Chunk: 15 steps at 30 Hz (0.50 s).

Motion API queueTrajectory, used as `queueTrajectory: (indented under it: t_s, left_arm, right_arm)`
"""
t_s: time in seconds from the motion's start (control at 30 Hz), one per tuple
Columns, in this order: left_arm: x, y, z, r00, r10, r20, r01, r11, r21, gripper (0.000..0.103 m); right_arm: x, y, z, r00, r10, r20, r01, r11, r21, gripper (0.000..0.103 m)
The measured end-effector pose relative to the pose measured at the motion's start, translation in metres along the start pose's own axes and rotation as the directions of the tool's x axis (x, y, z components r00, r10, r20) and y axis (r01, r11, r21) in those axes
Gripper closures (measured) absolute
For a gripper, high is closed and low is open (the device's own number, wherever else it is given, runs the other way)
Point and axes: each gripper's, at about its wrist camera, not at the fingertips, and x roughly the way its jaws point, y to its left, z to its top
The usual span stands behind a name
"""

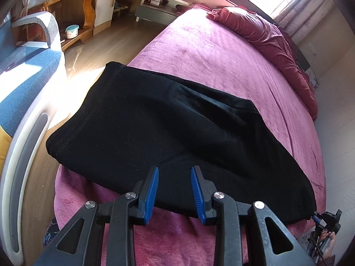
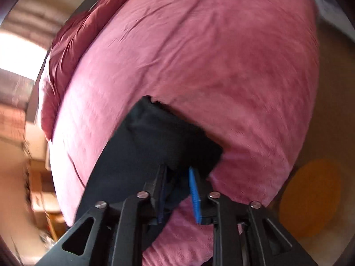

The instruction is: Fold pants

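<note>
Black pants [image 1: 159, 128] lie folded over on the pink bed cover [image 1: 210, 44], near the bed's near edge. My left gripper [image 1: 174, 170] is open and empty, its blue pads just above the pants' near edge. In the left wrist view my right gripper [image 1: 317, 218] shows at the pants' far right corner. In the right wrist view my right gripper [image 2: 177, 169] has its blue pads apart with a corner of the pants [image 2: 159, 137] between them, the cloth lying over the left finger. That view is motion-blurred.
A bunched dark red duvet [image 1: 273, 40] lies along the bed's far side. A blue and white sofa [image 1: 24, 84] stands left of the bed, with wooden shelves [image 1: 73, 6] and a nightstand [image 1: 159, 6] behind. Wooden floor [image 1: 73, 71] lies between.
</note>
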Motion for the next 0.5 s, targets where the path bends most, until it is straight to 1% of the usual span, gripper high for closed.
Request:
queueTrajectory:
  t_s: [0.07, 0.1, 0.13, 0.17, 0.2, 0.23, 0.27, 0.3, 0.37, 0.43, 0.5]
  left_arm:
    - [0.001, 0.004, -0.002, 1.0, 0.003, 0.0, -0.003, 1.0, -0.005, 0.072]
    - [0.001, 0.007, -0.004, 1.0, 0.008, 0.0, -0.008, 1.0, -0.015, 0.072]
    - [0.001, 0.01, -0.005, 1.0, 0.006, -0.003, -0.006, 1.0, -0.028, 0.072]
    - [0.001, 0.013, -0.007, 1.0, 0.004, -0.006, -0.004, 0.999, -0.039, 0.072]
    - [0.001, 0.015, -0.008, 1.0, 0.007, -0.007, -0.007, 0.999, -0.047, 0.072]
    - [0.001, 0.017, -0.009, 1.0, 0.01, -0.005, -0.01, 0.998, -0.055, 0.072]
    - [0.001, 0.018, -0.01, 1.0, 0.008, -0.005, -0.008, 0.998, -0.062, 0.072]
    - [0.0, 0.018, -0.011, 1.0, 0.003, -0.004, -0.003, 0.998, -0.066, 0.072]
    - [0.0, 0.018, -0.014, 1.0, 0.006, -0.004, -0.006, 0.998, -0.059, 0.072]
    - [0.0, 0.017, -0.017, 1.0, 0.01, -0.013, -0.011, 0.999, -0.05, 0.072]
    - [0.001, 0.016, -0.02, 1.0, 0.017, -0.019, -0.018, 0.999, -0.041, 0.072]
  right_arm:
    - [-0.004, -0.013, -0.007, 0.997, 0.072, 0.024, -0.073, 0.996, 0.046, 0.075]
    - [-0.005, -0.014, -0.01, 0.995, 0.096, 0.031, -0.097, 0.994, 0.048, 0.075]
    - [-0.005, -0.015, -0.011, 0.992, 0.125, 0.031, -0.126, 0.991, 0.045, 0.075]
    - [-0.005, -0.015, -0.014, 0.985, 0.17, 0.019, -0.171, 0.984, 0.044, 0.075]
    - [-0.003, -0.014, -0.017, 0.98, 0.199, 0.0, -0.199, 0.979, 0.041, 0.075]
    - [-0.001, -0.01, -0.022, 0.981, 0.192, -0.01, -0.191, 0.981, 0.027, 0.075]
    - [-0.002, -0.009, -0.027, 0.986, 0.164, -0.003, -0.164, 0.986, 0.008, 0.075]
    - [-0.001, -0.009, -0.03, 0.986, 0.166, 0.006, -0.166, 0.986, 0.012, 0.075]
    - [0.0, -0.018, -0.036, 0.986, 0.163, 0.041, -0.165, 0.984, 0.063, 0.076]
    - [0.001, -0.031, -0.036, 0.983, 0.164, 0.082, -0.172, 0.98, 0.099, 0.082]
    - [0.002, -0.041, -0.034, 0.983, 0.152, 0.105, -0.165, 0.978, 0.13, 0.083]
